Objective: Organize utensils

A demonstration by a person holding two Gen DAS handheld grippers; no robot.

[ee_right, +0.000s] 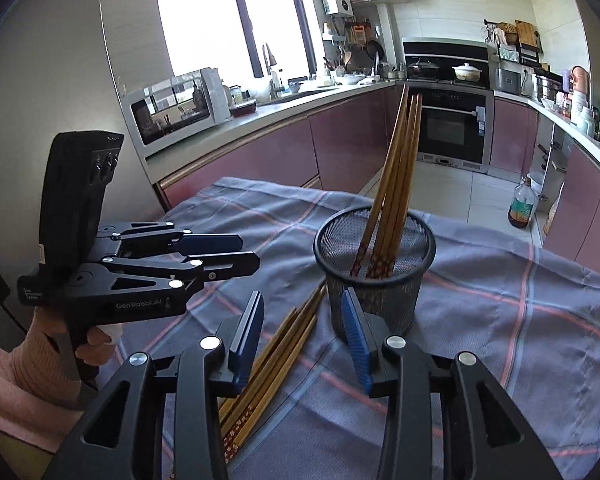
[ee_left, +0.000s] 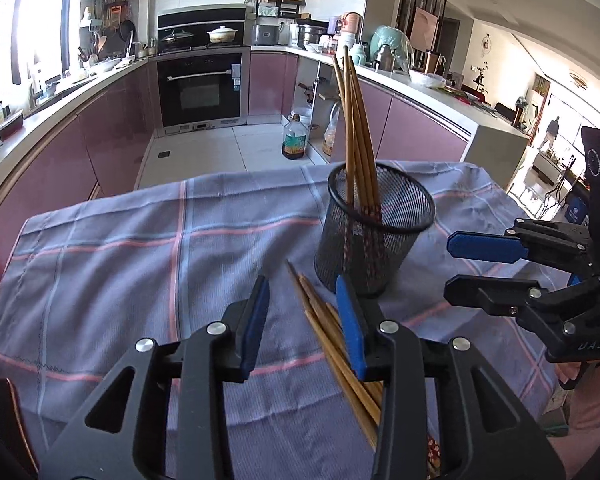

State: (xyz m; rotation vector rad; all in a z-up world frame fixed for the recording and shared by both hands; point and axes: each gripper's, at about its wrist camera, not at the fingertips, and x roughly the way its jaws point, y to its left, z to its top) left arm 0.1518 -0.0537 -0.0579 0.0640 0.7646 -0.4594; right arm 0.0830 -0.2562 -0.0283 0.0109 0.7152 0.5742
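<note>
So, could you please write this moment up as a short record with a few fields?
surface: blue checked cloth over a table
holder: black mesh cup, upright on the cloth
in the cup: several chopsticks leaning together
loose: a bunch of chopsticks on the cloth, lying beside the cup
left gripper: open, empty, above the loose bunch
right gripper: open, empty, close to the cup
left to do: loose chopsticks not yet in the cup

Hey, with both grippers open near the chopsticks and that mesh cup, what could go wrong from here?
1. The mesh cup stands close to both open grippers; a nudge from the right gripper could tip it, since its standing chopsticks lean.
2. The loose chopsticks lie bunched on the cloth, so the left gripper may grab several.
</note>
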